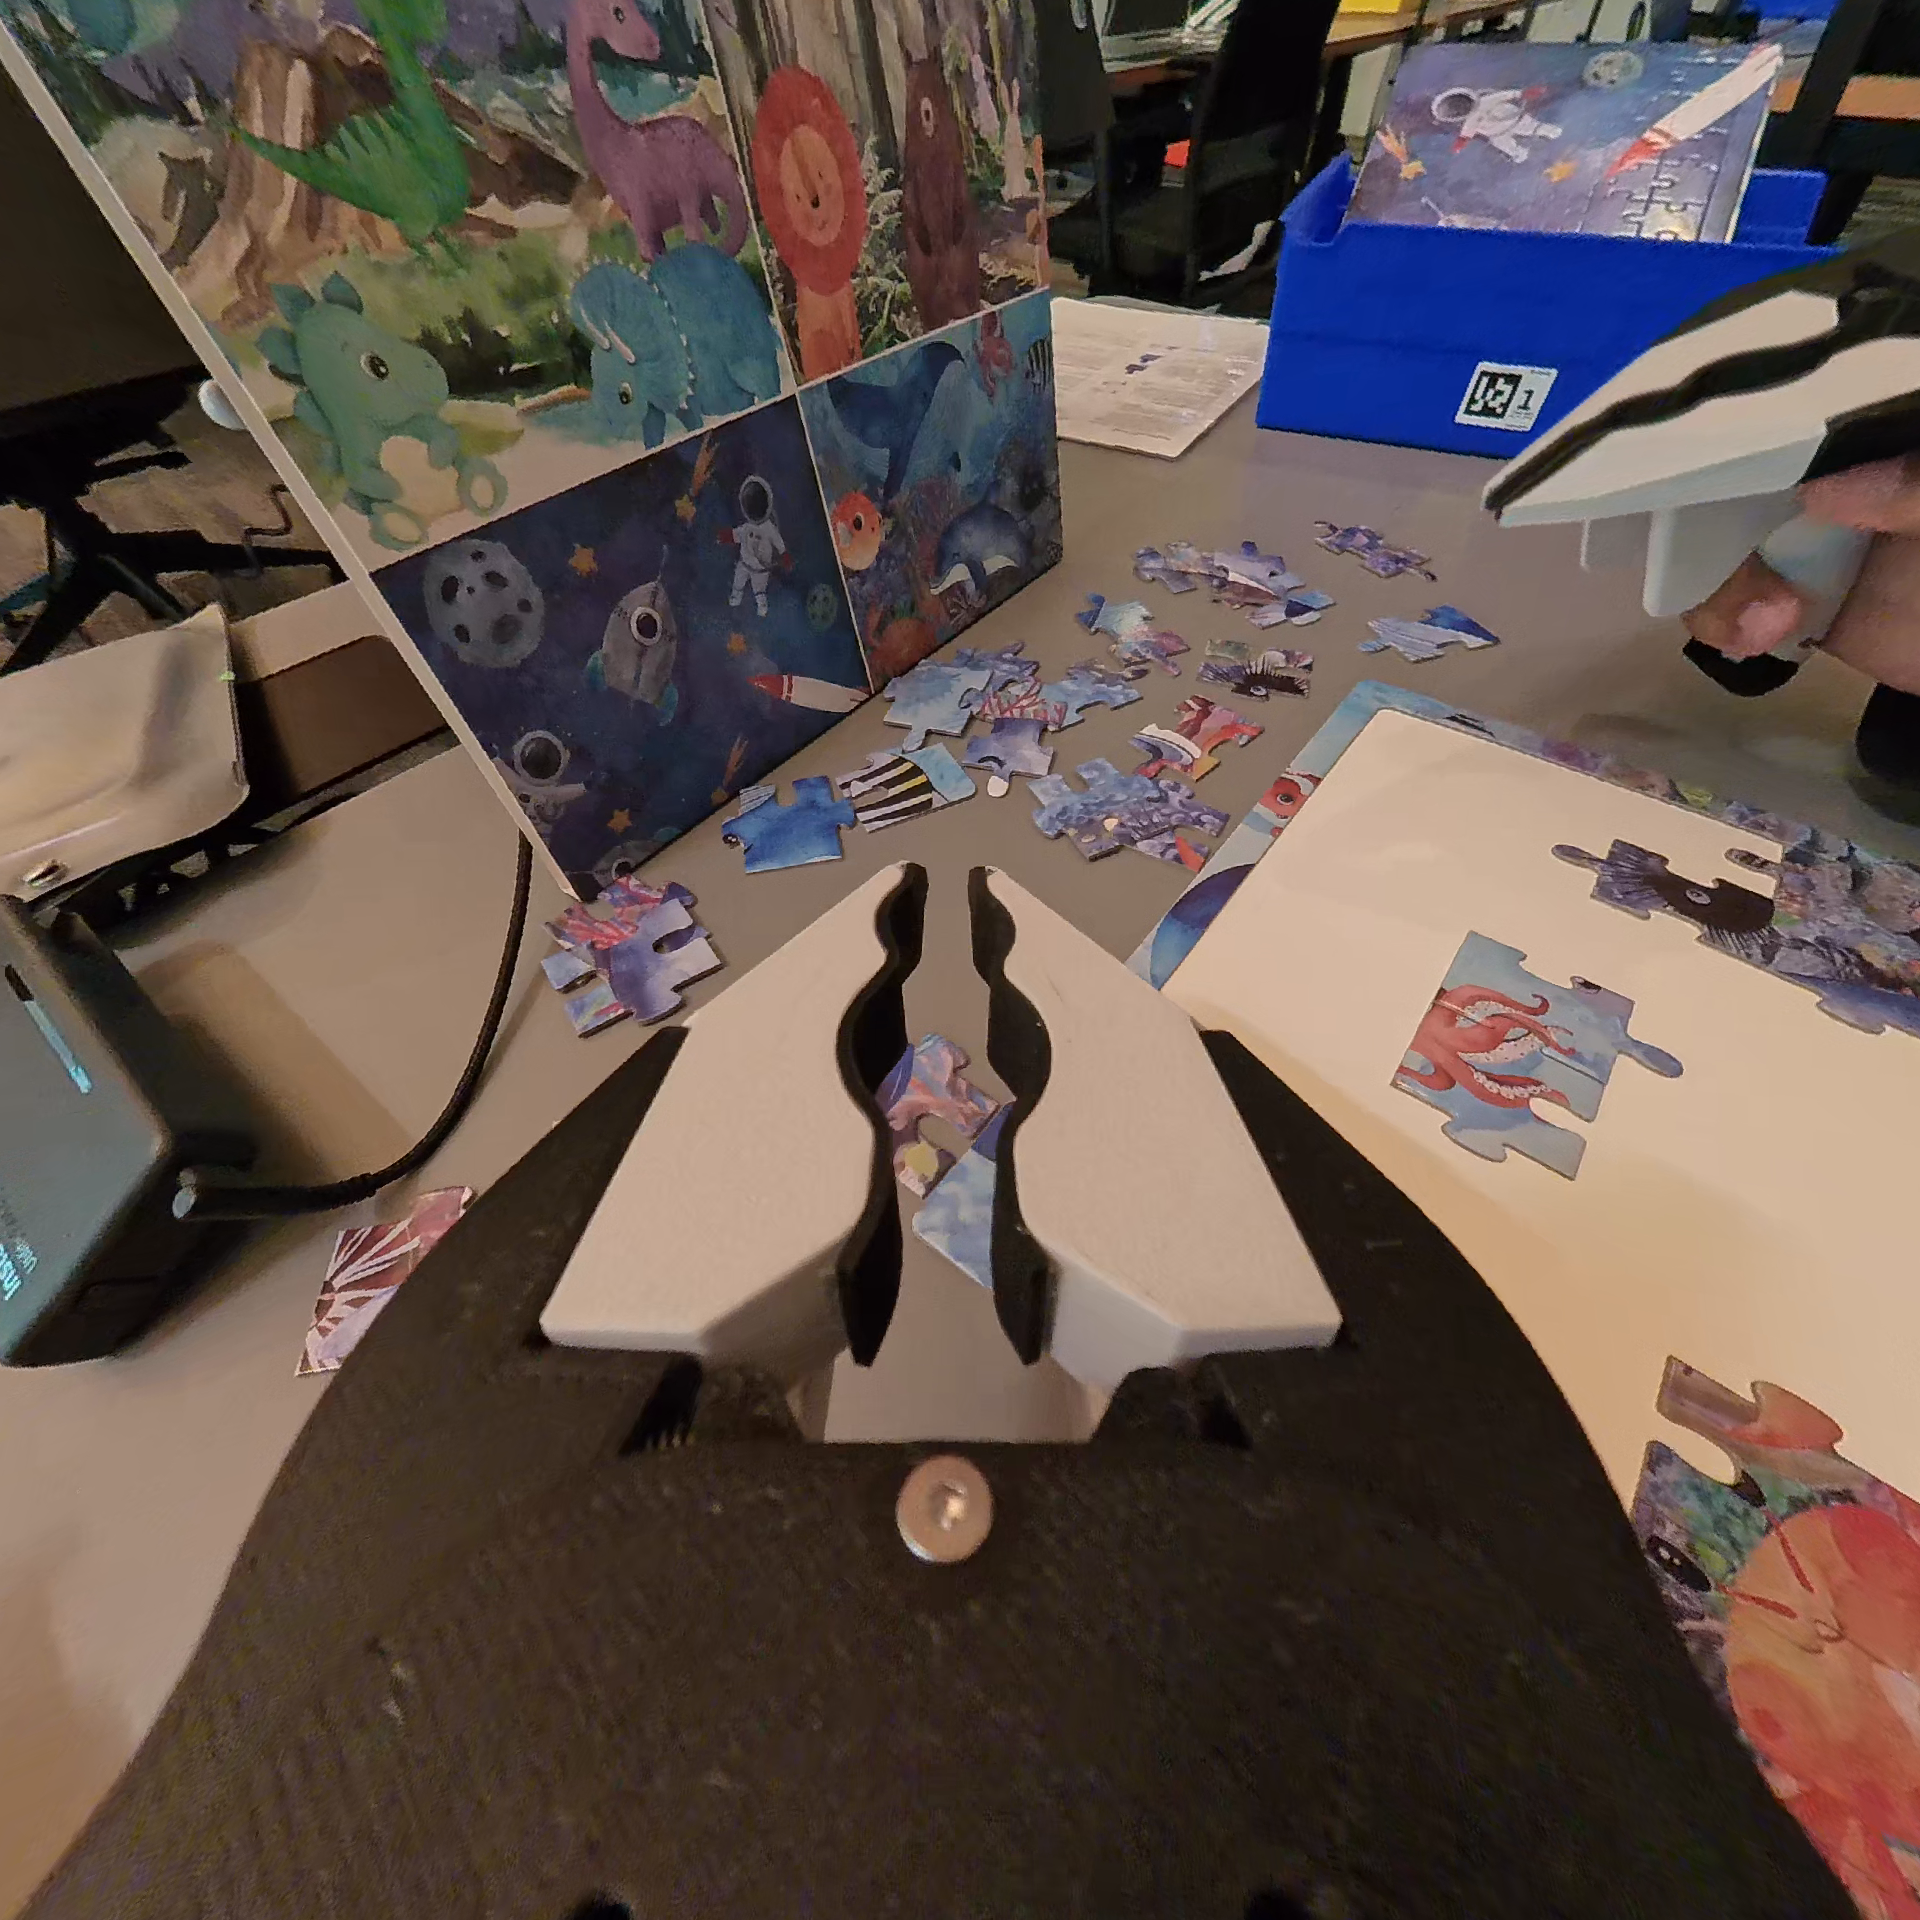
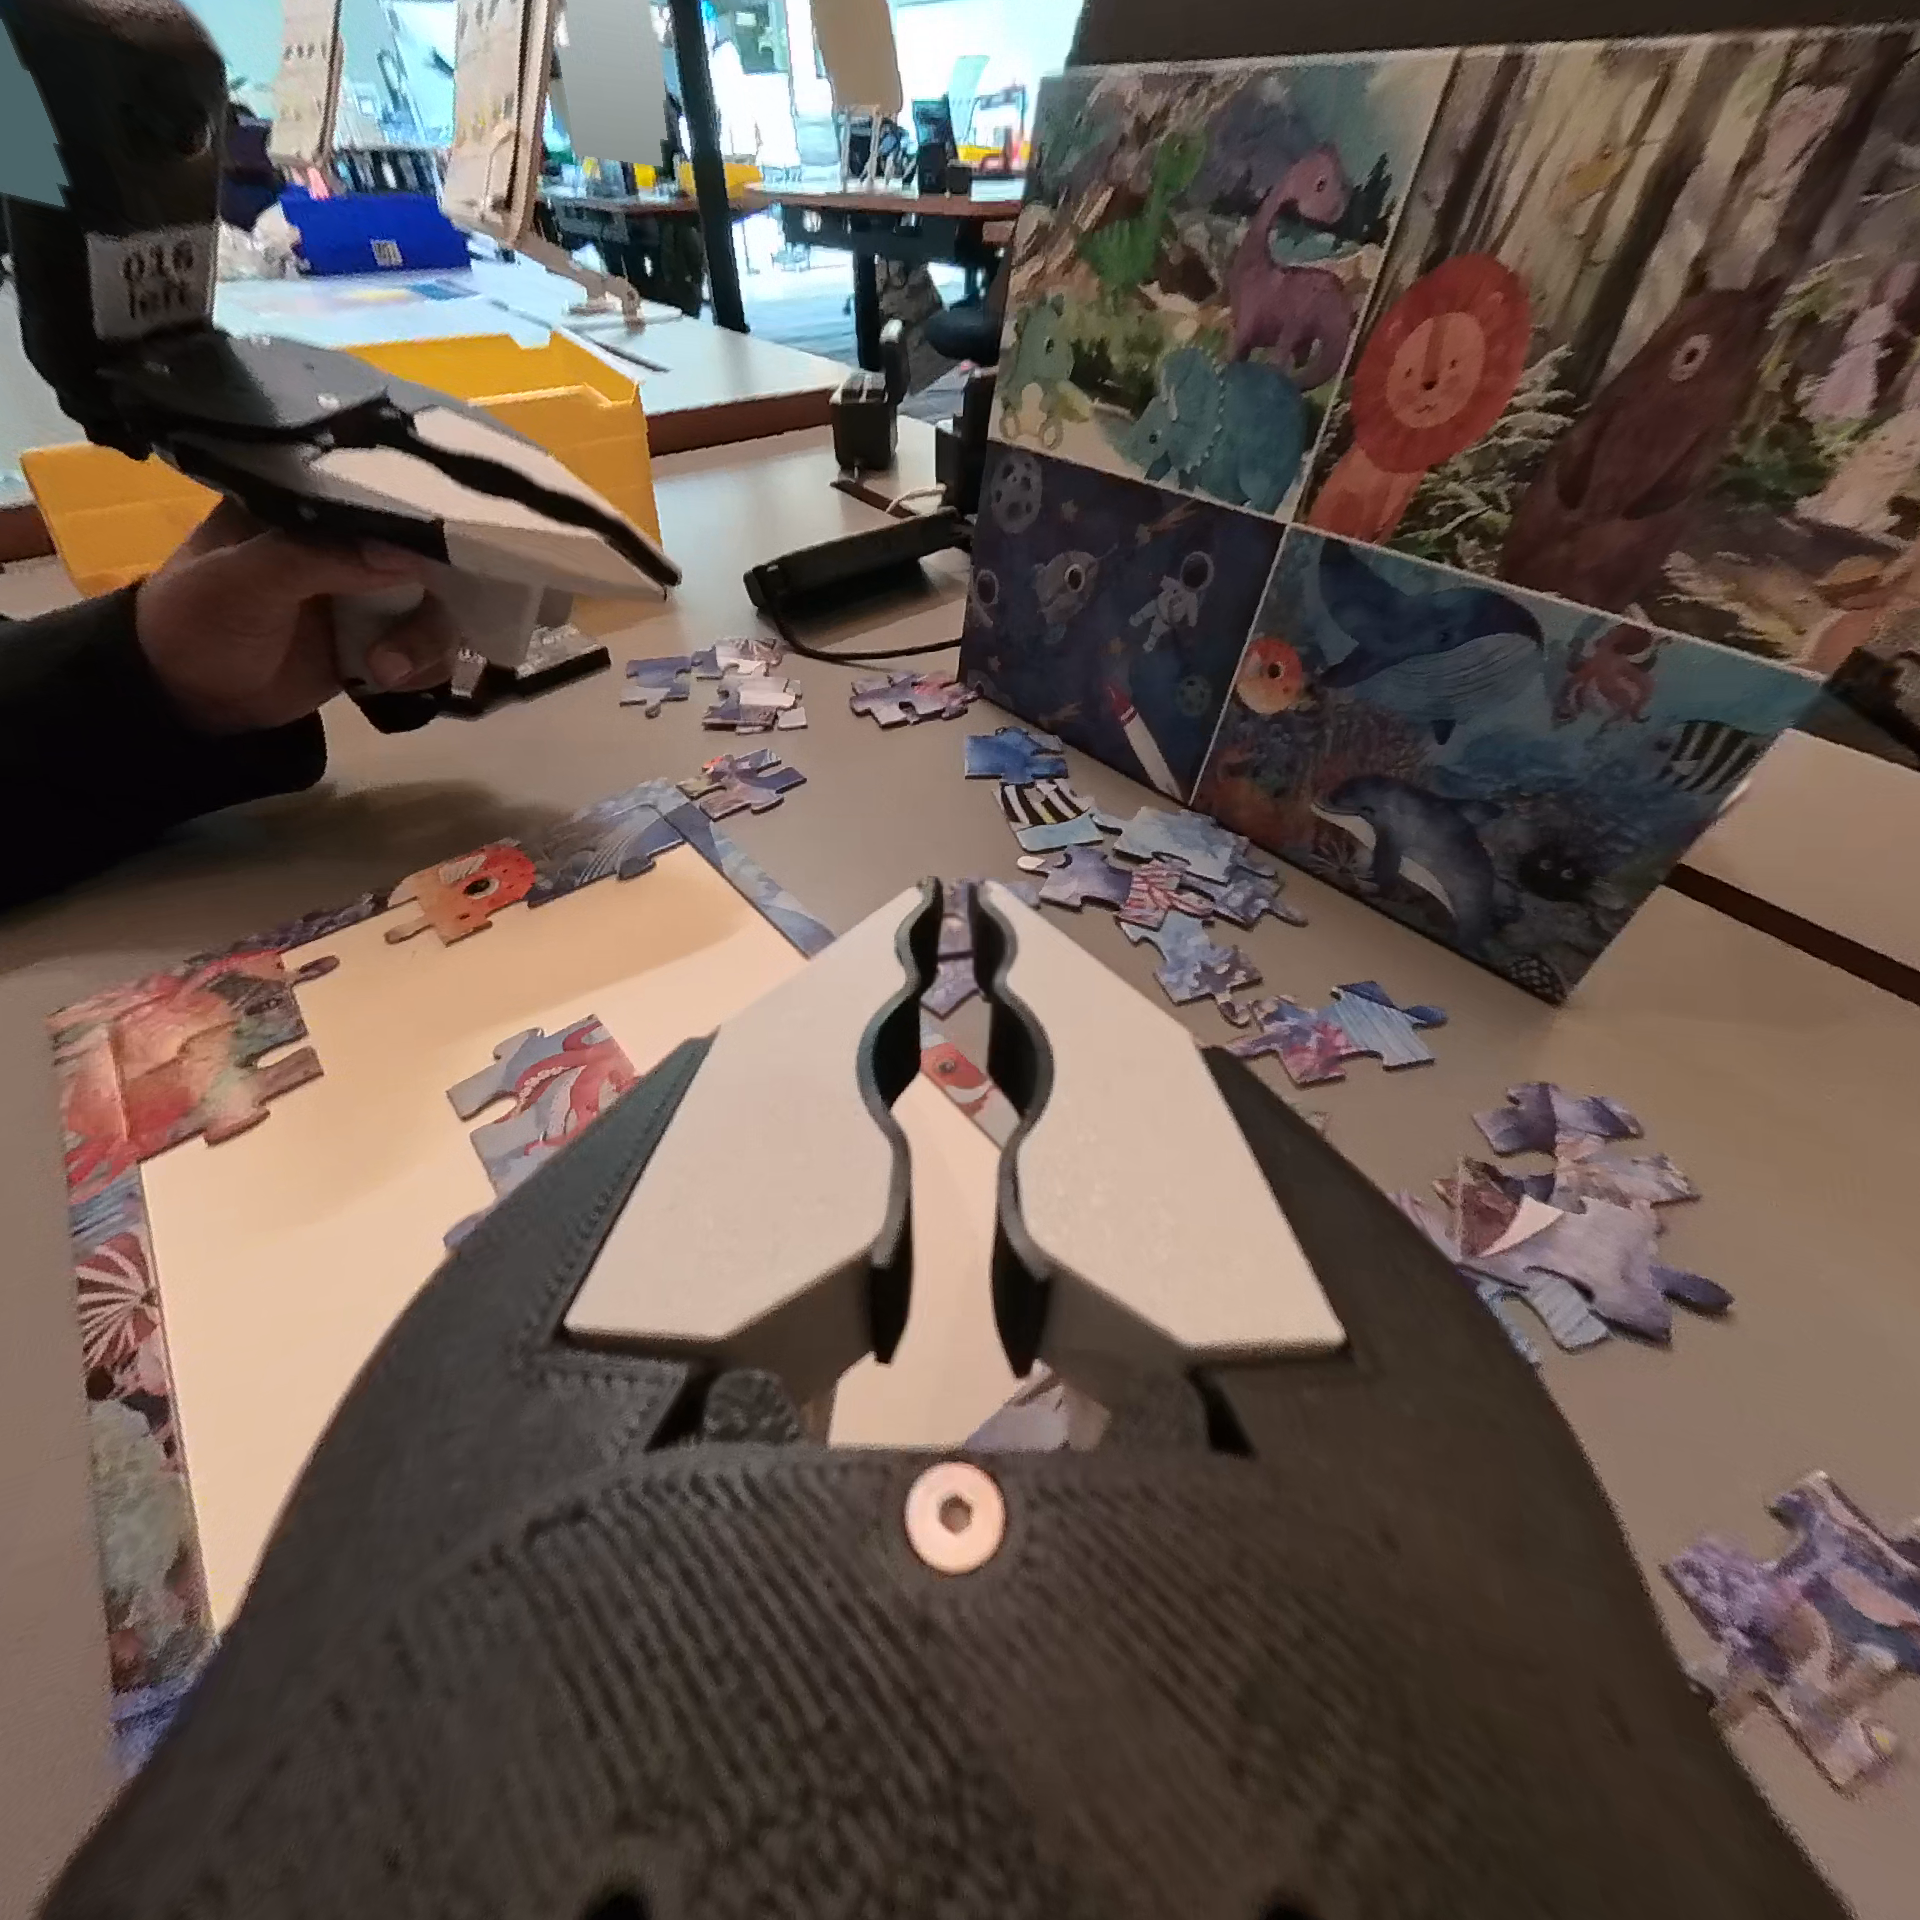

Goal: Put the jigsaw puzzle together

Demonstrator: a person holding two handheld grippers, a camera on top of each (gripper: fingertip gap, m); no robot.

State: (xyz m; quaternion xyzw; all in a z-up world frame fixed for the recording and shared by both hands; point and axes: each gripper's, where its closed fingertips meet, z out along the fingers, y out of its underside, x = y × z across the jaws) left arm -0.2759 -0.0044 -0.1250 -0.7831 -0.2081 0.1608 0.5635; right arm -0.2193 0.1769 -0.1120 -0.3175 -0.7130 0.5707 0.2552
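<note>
Both grippers hover above the table (image 1: 1195,499), holding nothing. Your left gripper (image 1: 948,883) has its jaws nearly pressed together, a thin gap left; a loose puzzle piece (image 1: 930,1101) lies flat on the table directly below that gap, untouched. Your right gripper (image 2: 958,896) stands likewise, over the tray's far right corner. The puzzle tray (image 1: 1455,1195) is mostly bare. Spread the left jaws first, descend squarely, and grip one edge only.

We see writing that we leave unread: a white coded tag (image 1: 1503,395) on the blue bin (image 1: 1455,343), a printed sheet (image 1: 1148,376) on the tabletop (image 1: 1299,499), and a white label (image 2: 154,278) on the left tongs (image 2: 665,569).
</note>
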